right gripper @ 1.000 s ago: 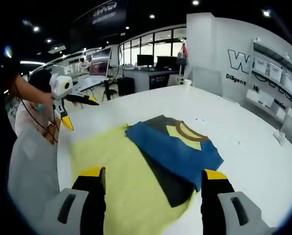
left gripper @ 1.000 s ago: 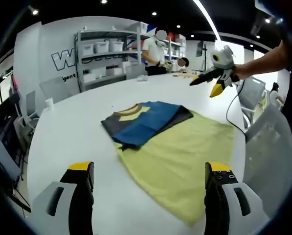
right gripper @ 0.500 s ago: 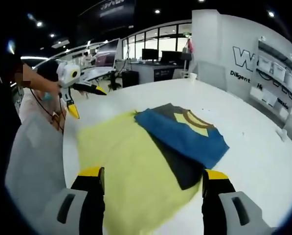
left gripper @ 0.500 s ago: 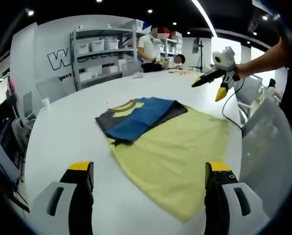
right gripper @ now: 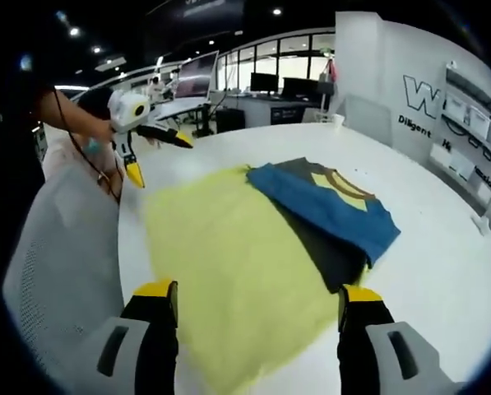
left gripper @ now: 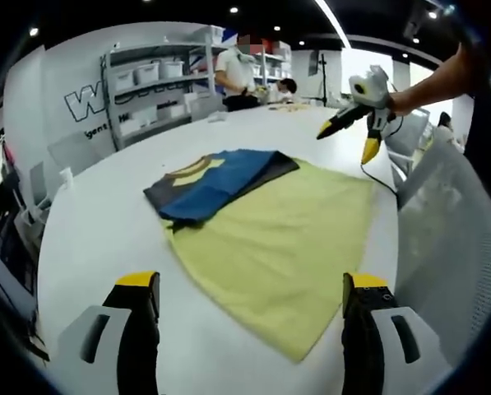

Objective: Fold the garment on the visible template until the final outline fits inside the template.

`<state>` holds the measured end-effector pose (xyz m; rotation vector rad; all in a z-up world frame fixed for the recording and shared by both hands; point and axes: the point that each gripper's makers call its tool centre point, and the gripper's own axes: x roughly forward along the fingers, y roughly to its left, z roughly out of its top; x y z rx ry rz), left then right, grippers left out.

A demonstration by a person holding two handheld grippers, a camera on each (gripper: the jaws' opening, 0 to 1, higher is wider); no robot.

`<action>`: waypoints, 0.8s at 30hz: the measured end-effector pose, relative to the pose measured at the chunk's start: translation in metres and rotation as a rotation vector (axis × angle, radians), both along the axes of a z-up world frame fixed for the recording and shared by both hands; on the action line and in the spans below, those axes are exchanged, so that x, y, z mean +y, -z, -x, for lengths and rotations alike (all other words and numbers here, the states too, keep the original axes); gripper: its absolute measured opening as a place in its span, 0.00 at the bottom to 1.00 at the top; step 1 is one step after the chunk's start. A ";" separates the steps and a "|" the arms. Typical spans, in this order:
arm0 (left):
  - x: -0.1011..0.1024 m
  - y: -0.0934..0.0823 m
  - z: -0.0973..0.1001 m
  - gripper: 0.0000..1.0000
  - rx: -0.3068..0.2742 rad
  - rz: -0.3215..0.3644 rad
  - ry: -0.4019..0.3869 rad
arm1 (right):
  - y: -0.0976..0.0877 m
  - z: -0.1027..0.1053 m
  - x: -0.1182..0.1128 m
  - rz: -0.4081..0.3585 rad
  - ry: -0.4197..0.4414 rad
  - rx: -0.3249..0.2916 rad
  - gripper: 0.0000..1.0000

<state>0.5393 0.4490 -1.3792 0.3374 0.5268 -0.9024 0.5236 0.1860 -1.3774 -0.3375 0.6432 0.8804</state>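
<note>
Both grippers lifted, jaws wide, holding nothing.
Folded shirt (left gripper: 216,183) overlaps the far edge of the yellow template (left gripper: 278,247) mid-table (left gripper: 89,239); judge: left gripper (left gripper: 241,304), right gripper (right gripper: 257,309) should grip its overhang, fold inward.

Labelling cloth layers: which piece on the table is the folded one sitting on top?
The blue and charcoal garment, folded, with a tan collar. It overlaps one end of the flat yellow template, which lies spread beneath it on the white table.
</note>
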 end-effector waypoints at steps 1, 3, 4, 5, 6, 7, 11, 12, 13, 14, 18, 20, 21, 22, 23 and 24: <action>0.000 0.001 0.001 0.96 -0.001 -0.003 0.002 | 0.002 0.003 0.000 0.000 -0.002 0.002 0.77; 0.002 0.004 0.001 0.96 0.002 -0.006 0.007 | 0.006 0.008 -0.001 0.007 -0.006 0.009 0.76; 0.003 0.006 0.002 0.96 0.004 -0.007 0.009 | 0.008 0.011 -0.002 0.013 -0.010 0.012 0.75; 0.003 0.007 0.003 0.95 0.004 -0.008 0.010 | 0.010 0.013 -0.003 0.014 -0.013 0.011 0.74; 0.004 0.008 0.004 0.95 0.009 -0.007 0.013 | 0.011 0.016 -0.003 0.013 -0.014 0.011 0.73; 0.004 0.009 0.005 0.94 0.011 -0.008 0.014 | 0.013 0.018 -0.004 0.012 -0.014 0.013 0.71; 0.003 0.014 0.011 0.92 0.013 -0.015 0.029 | 0.022 0.030 -0.006 0.027 -0.024 0.023 0.68; 0.002 0.015 0.013 0.92 0.014 -0.019 0.034 | 0.024 0.032 -0.007 0.027 -0.023 0.026 0.68; 0.002 0.017 0.014 0.91 0.015 -0.023 0.040 | 0.026 0.034 -0.008 0.026 -0.020 0.030 0.68; 0.002 0.018 0.015 0.91 0.017 -0.025 0.042 | 0.028 0.036 -0.010 0.027 -0.015 0.036 0.67; 0.001 0.022 0.019 0.90 0.030 -0.022 0.043 | 0.035 0.044 -0.016 0.035 -0.002 0.051 0.64; 0.001 0.022 0.022 0.89 0.029 -0.025 0.047 | 0.036 0.047 -0.017 0.035 0.004 0.056 0.63; 0.000 0.022 0.023 0.88 0.026 -0.026 0.050 | 0.037 0.050 -0.018 0.037 0.008 0.061 0.62; -0.001 0.023 0.025 0.87 0.029 -0.028 0.055 | 0.038 0.051 -0.019 0.036 0.012 0.063 0.62; -0.001 0.024 0.026 0.87 0.030 -0.029 0.058 | 0.039 0.052 -0.020 0.035 0.016 0.066 0.61; -0.001 0.024 0.027 0.86 0.029 -0.029 0.061 | 0.041 0.054 -0.021 0.035 0.020 0.069 0.61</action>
